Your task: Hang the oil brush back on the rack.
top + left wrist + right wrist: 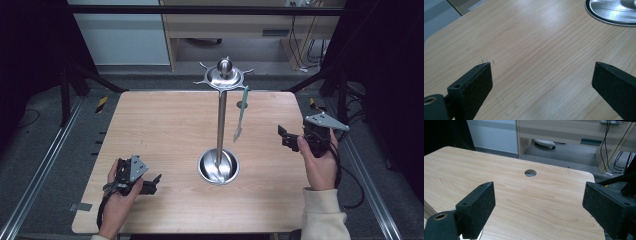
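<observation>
A steel utensil stand rises from the middle of the wooden table (pixel 165 125): round base (pixel 218 167), thin pole (pixel 221 120), hooked disc (pixel 223 75) on top. A pale green utensil (pixel 241 112) hangs from a hook on its right side. My left gripper (pixel 151 184) sits low at the front left, open and empty, jaws pointing right toward the base. In the left gripper view, its gripper (pixel 541 65) has the base rim (pixel 611 15) beyond it. My right gripper (pixel 285 137) hovers at the right edge, open, empty. The right gripper view has that gripper (pixel 537 186) over bare wood.
A round cable hole (pixel 530 173) lies in the table near its far edge. Beyond the table stand a wooden desk (pixel 235 25) and hanging cables (pixel 300 45). Dark frame struts (pixel 330 75) flank both sides. A metal rail (pixel 35 175) runs along the floor at left.
</observation>
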A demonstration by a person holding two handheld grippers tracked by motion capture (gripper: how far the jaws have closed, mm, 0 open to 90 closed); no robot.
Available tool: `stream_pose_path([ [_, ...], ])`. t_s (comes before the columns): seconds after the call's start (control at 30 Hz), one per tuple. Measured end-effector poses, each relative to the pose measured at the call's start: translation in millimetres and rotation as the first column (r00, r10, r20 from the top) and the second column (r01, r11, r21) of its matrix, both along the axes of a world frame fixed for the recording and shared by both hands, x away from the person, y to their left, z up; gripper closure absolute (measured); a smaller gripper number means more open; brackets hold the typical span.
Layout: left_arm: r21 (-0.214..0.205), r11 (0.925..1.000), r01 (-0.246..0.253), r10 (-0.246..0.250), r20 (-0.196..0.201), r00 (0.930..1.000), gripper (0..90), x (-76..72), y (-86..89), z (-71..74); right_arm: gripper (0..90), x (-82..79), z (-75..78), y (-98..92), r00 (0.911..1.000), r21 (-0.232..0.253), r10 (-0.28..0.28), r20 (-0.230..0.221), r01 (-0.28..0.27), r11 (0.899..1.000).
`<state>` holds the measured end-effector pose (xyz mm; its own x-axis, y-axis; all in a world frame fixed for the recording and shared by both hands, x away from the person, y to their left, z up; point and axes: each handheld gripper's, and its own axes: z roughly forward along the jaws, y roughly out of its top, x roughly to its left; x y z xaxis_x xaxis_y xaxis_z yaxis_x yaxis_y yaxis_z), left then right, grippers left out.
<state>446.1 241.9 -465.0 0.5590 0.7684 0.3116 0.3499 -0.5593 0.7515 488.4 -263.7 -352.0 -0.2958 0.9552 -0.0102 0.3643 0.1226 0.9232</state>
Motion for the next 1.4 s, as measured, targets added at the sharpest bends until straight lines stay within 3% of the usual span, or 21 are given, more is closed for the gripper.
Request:
stream_pose_path([
  [0.17, 0.002, 1.0000, -0.007, 0.007, -0.004, 1.0000, 2.7, 0.6, 2.9, -1.2, 11.9, 4.1, -10.2, -2.8, 0.9994, -0.011, -0.033, 0.001, 0.033, 0.999],
  [0.43, 0.005, 0.9999, -0.016, 0.016, 0.000, 0.9999, 2.7, 2.4, 3.3, -0.4, 11.5, 8.5, -24.1, -4.0, 0.9988, -0.009, -0.042, -0.024, 0.042, 0.999],
  [0.6, -0.001, 0.9997, -0.025, 0.025, 0.024, 0.9994, 2.7, 0.9, 3.9, 2.4, 11.5, 11.6, -35.7, -0.6, 0.9982, -0.018, -0.046, -0.038, 0.045, 0.999],
  [1.07, 0.009, 0.9998, -0.019, 0.019, 0.026, 0.9995, 2.6, -1.6, 4.1, 2.8, 11.5, 12.4, -42.2, 3.8, 0.9975, -0.045, -0.056, -0.043, 0.055, 0.997],
  [1.4, 0.015, 0.9997, -0.016, 0.016, 0.026, 0.9995, 2.6, -1.5, 3.2, 2.7, 11.4, 16.6, -51.9, 8.3, 0.9958, -0.059, -0.049, -0.077, 0.045, 0.997],
])
